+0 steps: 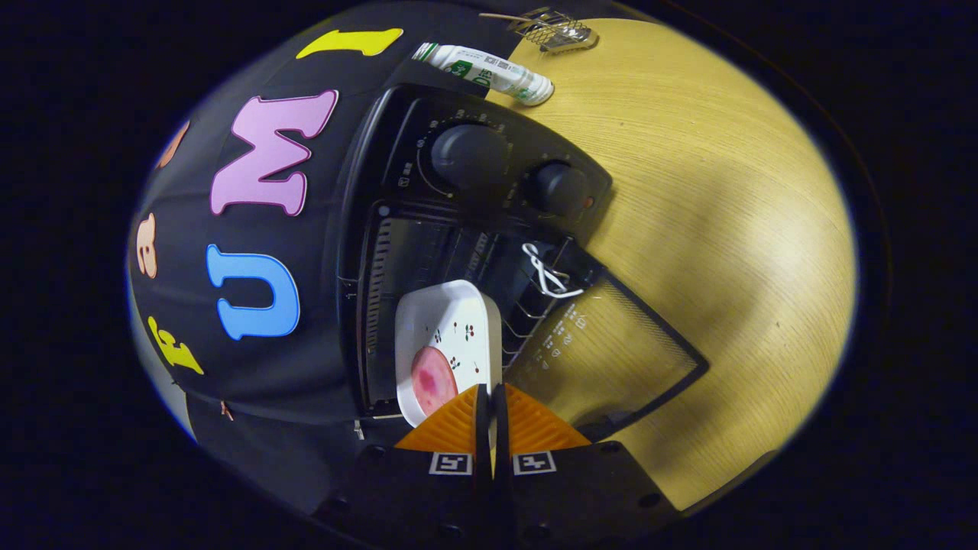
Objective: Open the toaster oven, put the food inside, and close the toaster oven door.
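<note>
A black toaster oven point(474, 198) with two knobs stands on the wooden table, seen rotated in this view. Its glass door point(611, 359) hangs open, folded down toward the table. A white plate point(458, 328) with small cherry marks carries a round pink slice of food point(432, 380). The plate sits partly inside the oven cavity, over the wire rack point(527, 305). My gripper point(489, 401) is shut on the plate's near rim, with both fingers pinching it.
A white bottle point(485, 72) with green print lies on the table beyond the oven. A metal mesh tool point(558, 32) rests farther off. A white cord loop point(546, 275) hangs at the door hinge. Bare wooden table point(726, 229) spreads beside the door.
</note>
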`<state>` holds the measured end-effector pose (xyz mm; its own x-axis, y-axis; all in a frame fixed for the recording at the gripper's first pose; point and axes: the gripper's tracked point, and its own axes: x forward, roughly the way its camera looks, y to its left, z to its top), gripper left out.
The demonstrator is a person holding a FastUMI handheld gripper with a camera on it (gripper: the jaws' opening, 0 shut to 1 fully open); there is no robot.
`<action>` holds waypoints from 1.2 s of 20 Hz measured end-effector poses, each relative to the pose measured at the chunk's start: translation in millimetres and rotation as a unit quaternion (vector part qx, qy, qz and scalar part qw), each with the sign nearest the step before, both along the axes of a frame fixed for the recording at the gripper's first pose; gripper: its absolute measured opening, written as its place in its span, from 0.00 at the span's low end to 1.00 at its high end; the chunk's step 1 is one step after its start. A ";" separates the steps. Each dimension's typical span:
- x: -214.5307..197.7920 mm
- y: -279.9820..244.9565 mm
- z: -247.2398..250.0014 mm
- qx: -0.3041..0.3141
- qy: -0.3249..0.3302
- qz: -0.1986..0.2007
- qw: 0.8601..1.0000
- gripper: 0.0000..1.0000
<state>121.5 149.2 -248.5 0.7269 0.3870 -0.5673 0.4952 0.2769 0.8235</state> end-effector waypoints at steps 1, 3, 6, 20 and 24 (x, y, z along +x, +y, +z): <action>8.8 0.0 0.6 0.006 -0.001 -0.011 1.000 0.05; 24.5 -2.0 -0.5 0.014 -0.004 -0.031 0.999 0.05; 39.0 -3.7 -12.5 0.014 0.008 -0.045 0.999 0.05; 27.3 12.8 4.7 0.011 -0.030 -0.023 0.999 0.67; -3.3 13.1 8.3 -0.042 -0.045 0.021 0.998 0.99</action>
